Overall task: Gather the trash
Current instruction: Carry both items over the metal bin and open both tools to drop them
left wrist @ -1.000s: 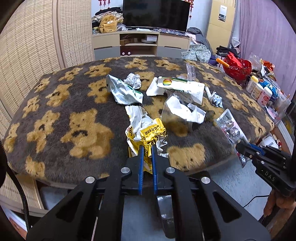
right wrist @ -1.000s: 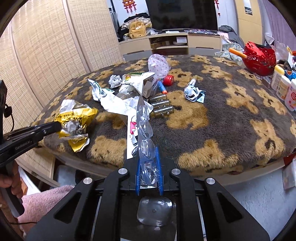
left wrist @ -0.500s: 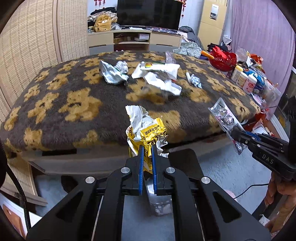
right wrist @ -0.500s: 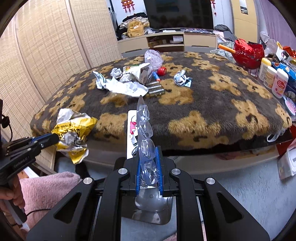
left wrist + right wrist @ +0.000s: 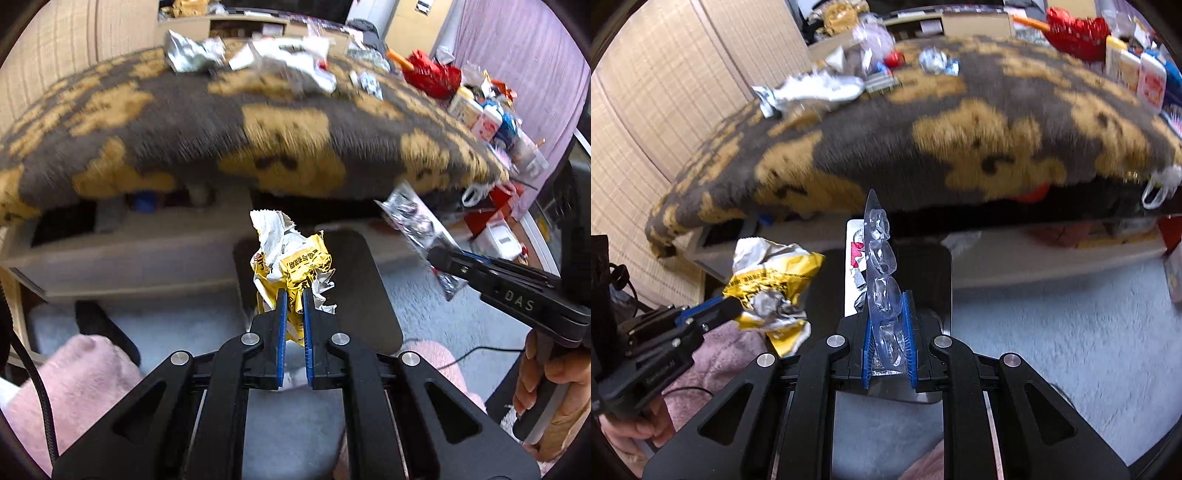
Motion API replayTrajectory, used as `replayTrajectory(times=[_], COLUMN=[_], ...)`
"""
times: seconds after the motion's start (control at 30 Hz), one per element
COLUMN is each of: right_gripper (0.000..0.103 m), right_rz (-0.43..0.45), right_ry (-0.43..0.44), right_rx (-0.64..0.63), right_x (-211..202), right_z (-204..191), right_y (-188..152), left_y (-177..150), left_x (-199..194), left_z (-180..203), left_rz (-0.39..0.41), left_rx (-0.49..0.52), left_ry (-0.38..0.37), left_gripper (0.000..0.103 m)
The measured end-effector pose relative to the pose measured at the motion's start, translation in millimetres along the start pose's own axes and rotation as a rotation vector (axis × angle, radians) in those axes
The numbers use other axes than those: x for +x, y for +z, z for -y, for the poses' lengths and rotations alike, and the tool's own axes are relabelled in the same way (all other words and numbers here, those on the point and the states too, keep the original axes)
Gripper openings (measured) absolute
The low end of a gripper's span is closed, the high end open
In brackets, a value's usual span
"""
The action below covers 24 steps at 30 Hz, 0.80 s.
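Left wrist view shows the left gripper (image 5: 292,295) squeezing a crumpled yellow wrapper (image 5: 291,266), which sticks up toward 12 o'clock. At 3 o'clock the right gripper (image 5: 437,258) pinches a clear blister pack (image 5: 415,221). Both pieces hang over a dark bin (image 5: 365,280) on the floor, below the fuzzy bear blanket (image 5: 229,122). I think this is the carrying step, and the drop comes next: move each piece over the bin's mouth, then let go. More trash (image 5: 816,88) waits on the blanket at 11 o'clock. Half a second ago both grippers were higher and looked over the blanket top; now they have dropped below its edge.
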State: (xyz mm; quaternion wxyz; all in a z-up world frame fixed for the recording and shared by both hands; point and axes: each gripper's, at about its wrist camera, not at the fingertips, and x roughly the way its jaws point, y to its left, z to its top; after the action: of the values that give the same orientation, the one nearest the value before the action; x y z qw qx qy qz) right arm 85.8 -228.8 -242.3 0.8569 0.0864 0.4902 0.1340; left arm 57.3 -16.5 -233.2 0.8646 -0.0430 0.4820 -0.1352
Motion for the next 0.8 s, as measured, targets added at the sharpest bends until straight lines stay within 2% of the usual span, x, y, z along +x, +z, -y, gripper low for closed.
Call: replayTrajectory(times=[0.33, 0.47, 0.53, 0.63, 0.67, 0.73, 0.8], right_gripper=[0.017, 0.018, 0.018, 0.021, 0.026, 0.065, 0.067], right_rz=[-0.096, -0.111, -0.110, -0.118, -0.119, -0.107, -0.080], right_ry=[0.020, 0.017, 0.018, 0.013, 0.012, 0.005, -0.014], right_rx=[0.108, 0.115, 0.116, 0.111, 0.111, 0.113, 0.111], right_x=[51, 60, 62, 65, 65, 63, 57], right_z=[20, 18, 16, 15, 16, 17, 17], right_y=[-18, -19, -17, -14, -13, -11, -9], left_y=[-24, -26, -25, -26, -26, -25, -23], left_x=[55, 64, 67, 68, 68, 67, 64], left_z=[4, 3, 3, 3, 3, 3, 3], left_rz=[-0.110, -0.134, -0.143, -0.156, -0.157, -0.156, -0.152], left_rx=[-0.006, -0.018, -0.021, -0.017, -0.015, -0.018, -0.020], left_ry=[-0.028, -0.039, -0.044, -0.037, -0.034, -0.030, -0.021], left_gripper=[0.007, 0.007, 0.013, 0.014, 0.014, 0.016, 0.023])
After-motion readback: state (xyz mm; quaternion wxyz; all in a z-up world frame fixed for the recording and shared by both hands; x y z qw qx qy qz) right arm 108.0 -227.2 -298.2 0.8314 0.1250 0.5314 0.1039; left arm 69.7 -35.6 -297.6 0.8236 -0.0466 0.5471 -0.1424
